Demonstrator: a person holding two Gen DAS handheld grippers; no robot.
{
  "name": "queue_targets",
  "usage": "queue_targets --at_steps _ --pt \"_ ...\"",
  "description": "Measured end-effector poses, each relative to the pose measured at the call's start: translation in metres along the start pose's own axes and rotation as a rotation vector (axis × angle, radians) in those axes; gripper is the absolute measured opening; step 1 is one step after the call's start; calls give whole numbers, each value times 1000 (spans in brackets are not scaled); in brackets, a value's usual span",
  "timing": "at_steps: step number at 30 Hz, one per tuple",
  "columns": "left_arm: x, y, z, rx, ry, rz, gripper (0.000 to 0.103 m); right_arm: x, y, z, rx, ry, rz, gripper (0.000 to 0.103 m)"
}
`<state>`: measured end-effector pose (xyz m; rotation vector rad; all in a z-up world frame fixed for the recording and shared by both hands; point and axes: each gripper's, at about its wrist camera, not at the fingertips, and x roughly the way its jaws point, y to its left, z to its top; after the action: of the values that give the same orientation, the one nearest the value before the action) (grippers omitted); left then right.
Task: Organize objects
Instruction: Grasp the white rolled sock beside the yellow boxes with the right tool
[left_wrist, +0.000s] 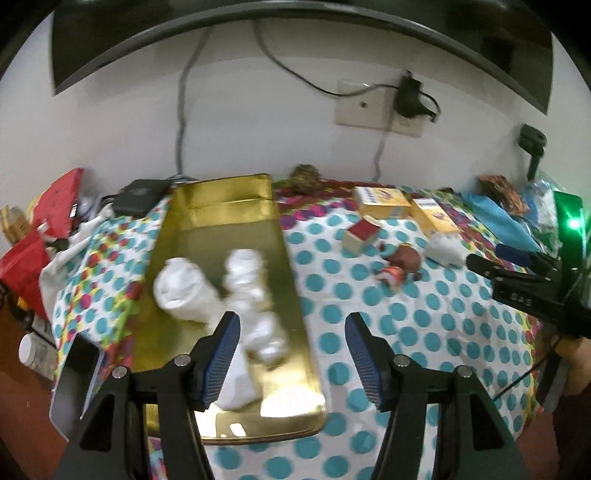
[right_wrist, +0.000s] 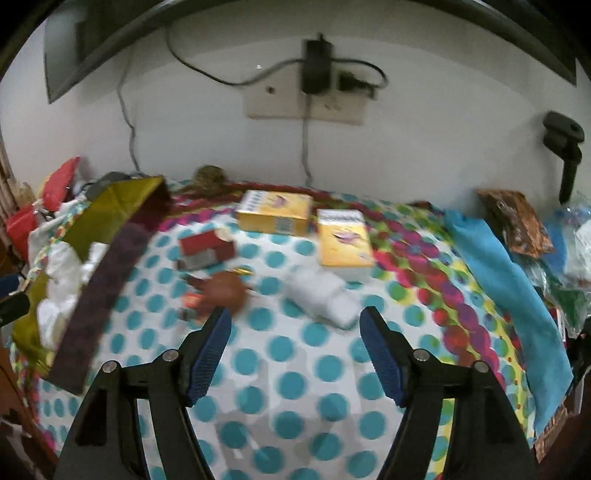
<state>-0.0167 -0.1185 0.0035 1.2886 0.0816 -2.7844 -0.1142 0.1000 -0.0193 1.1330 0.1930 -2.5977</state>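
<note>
A gold tray (left_wrist: 221, 206) lies on the dotted tablecloth with white wrapped bundles (left_wrist: 184, 291) inside. My left gripper (left_wrist: 293, 325) hovers open over the tray's right rim, holding nothing. To the right lie a red box (right_wrist: 207, 247), a brown toy-like thing (right_wrist: 225, 291), a white wrapped packet (right_wrist: 321, 295) and two yellow boxes (right_wrist: 273, 212) (right_wrist: 343, 243). My right gripper (right_wrist: 295, 317) stands open just short of the white packet, with only cloth between its pads. The tray (right_wrist: 122, 206) shows at the left of the right wrist view.
A phone (left_wrist: 74, 376) lies at the table's left edge, near a black device (left_wrist: 138, 195) and red bags (left_wrist: 55, 210). A blue cloth (right_wrist: 509, 295) and a patterned pouch (right_wrist: 517, 221) cover the right side. A wall socket with adapter (right_wrist: 317, 70) is behind.
</note>
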Motion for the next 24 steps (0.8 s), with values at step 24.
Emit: queue_targets --at_steps 24 --pt "81 -79 21 92 110 -38 61 86 -25 0 -27 56 55 38"
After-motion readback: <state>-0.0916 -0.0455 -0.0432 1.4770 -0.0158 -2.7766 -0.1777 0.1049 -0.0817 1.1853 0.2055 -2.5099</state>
